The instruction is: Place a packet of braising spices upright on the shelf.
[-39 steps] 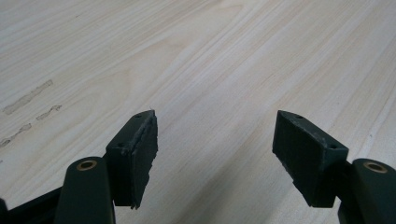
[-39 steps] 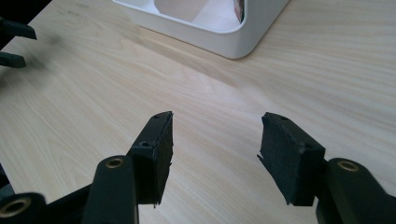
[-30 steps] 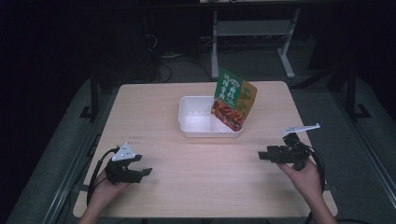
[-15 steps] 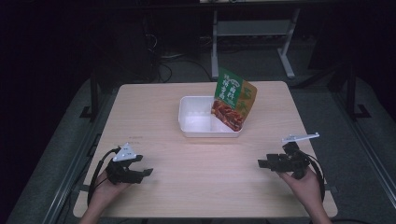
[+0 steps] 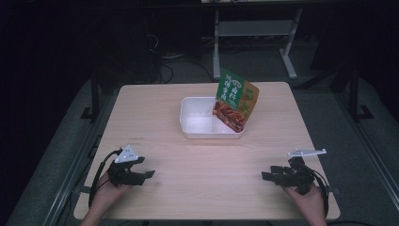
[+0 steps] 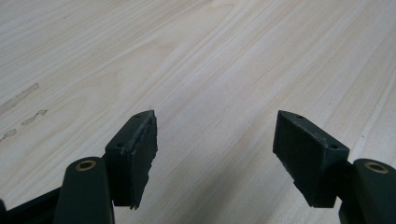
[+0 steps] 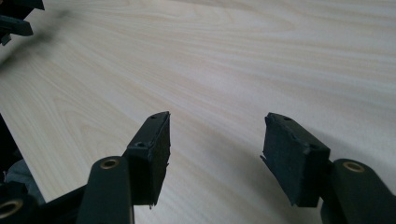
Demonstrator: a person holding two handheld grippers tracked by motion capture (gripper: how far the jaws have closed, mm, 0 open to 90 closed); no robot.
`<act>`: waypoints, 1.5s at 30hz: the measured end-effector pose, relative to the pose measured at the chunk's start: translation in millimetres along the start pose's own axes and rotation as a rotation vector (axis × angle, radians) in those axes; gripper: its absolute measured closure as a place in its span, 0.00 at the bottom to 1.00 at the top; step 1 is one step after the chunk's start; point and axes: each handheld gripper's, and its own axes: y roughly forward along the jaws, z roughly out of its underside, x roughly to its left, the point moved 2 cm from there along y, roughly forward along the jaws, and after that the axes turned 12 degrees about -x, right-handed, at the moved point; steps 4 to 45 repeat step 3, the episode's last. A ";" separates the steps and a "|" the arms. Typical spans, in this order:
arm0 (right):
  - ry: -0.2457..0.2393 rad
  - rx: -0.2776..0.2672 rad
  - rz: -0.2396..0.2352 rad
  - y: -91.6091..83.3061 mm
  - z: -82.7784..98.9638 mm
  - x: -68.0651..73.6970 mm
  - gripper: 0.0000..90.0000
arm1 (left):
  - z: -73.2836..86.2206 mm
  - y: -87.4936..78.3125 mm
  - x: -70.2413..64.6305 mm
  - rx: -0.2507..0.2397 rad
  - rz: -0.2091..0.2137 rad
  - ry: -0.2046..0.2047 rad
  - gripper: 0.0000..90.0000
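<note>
A white two-compartment tray [image 5: 197,123] sits at the table's far middle. A green and orange food pouch [image 5: 235,99] stands tilted in its right compartment. My left gripper [image 5: 147,174] rests low near the table's front left, open, with bare wood between its jaws [image 6: 215,149]. My right gripper [image 5: 266,176] is near the front right, pointing left toward the other one. Its jaws [image 7: 215,149] are open, have just been opening a little further, and hold nothing. Both grippers are far from the tray.
The light wooden table [image 5: 207,160] has its front edge close behind both hands. The left gripper's tip [image 7: 14,21] appears far off in the right gripper view. Dark floor, cables and a metal stand [image 5: 254,33] lie beyond the table.
My right hand has moved back toward the front edge and lower to the table. The left hand, the tray and the pouch have not moved.
</note>
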 end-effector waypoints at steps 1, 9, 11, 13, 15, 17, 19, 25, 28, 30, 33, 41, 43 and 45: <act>0.002 -0.006 -0.002 -1.7 1.6 1.2 0.45 | -0.3 0.2 -0.2 0.001 0.001 0.002 0.33; -0.003 -0.019 0.000 -3.5 3.0 4.3 0.44 | -0.9 0.0 -0.7 0.001 0.000 0.004 0.33; -0.003 -0.019 0.000 -3.5 3.0 4.3 0.44 | -0.9 0.0 -0.7 0.001 0.000 0.004 0.33; -0.003 -0.019 0.000 -3.5 3.0 4.3 0.44 | -0.9 0.0 -0.7 0.001 0.000 0.004 0.33; -0.003 -0.019 0.000 -3.5 3.0 4.3 0.44 | -0.9 0.0 -0.7 0.001 0.000 0.004 0.33; -0.003 -0.019 0.000 -3.5 3.0 4.3 0.44 | -0.9 0.0 -0.7 0.001 0.000 0.004 0.33; -0.003 -0.019 0.000 -3.5 3.0 4.3 0.44 | -0.9 0.0 -0.7 0.001 0.000 0.004 0.33; -0.003 -0.019 0.000 -3.5 3.0 4.3 0.44 | -0.9 0.0 -0.7 0.001 0.000 0.004 0.33; -0.003 -0.019 0.000 -3.5 3.0 4.3 0.44 | -0.9 0.0 -0.7 0.001 0.000 0.004 0.33; -0.003 -0.019 0.000 -3.5 3.0 4.3 0.44 | -0.9 0.0 -0.7 0.001 0.000 0.004 0.33; -0.003 -0.019 0.000 -3.5 3.0 4.3 0.44 | -0.9 0.0 -0.7 0.001 0.000 0.004 0.33; -0.003 -0.019 0.000 -3.5 3.0 4.3 0.44 | -0.9 0.0 -0.7 0.001 0.000 0.004 0.33; -0.003 -0.019 0.000 -3.5 3.0 4.3 0.44 | -0.9 0.0 -0.7 0.001 0.000 0.004 0.33; -0.003 -0.019 0.000 -3.5 3.0 4.3 0.44 | -0.9 0.0 -0.7 0.001 0.000 0.004 0.33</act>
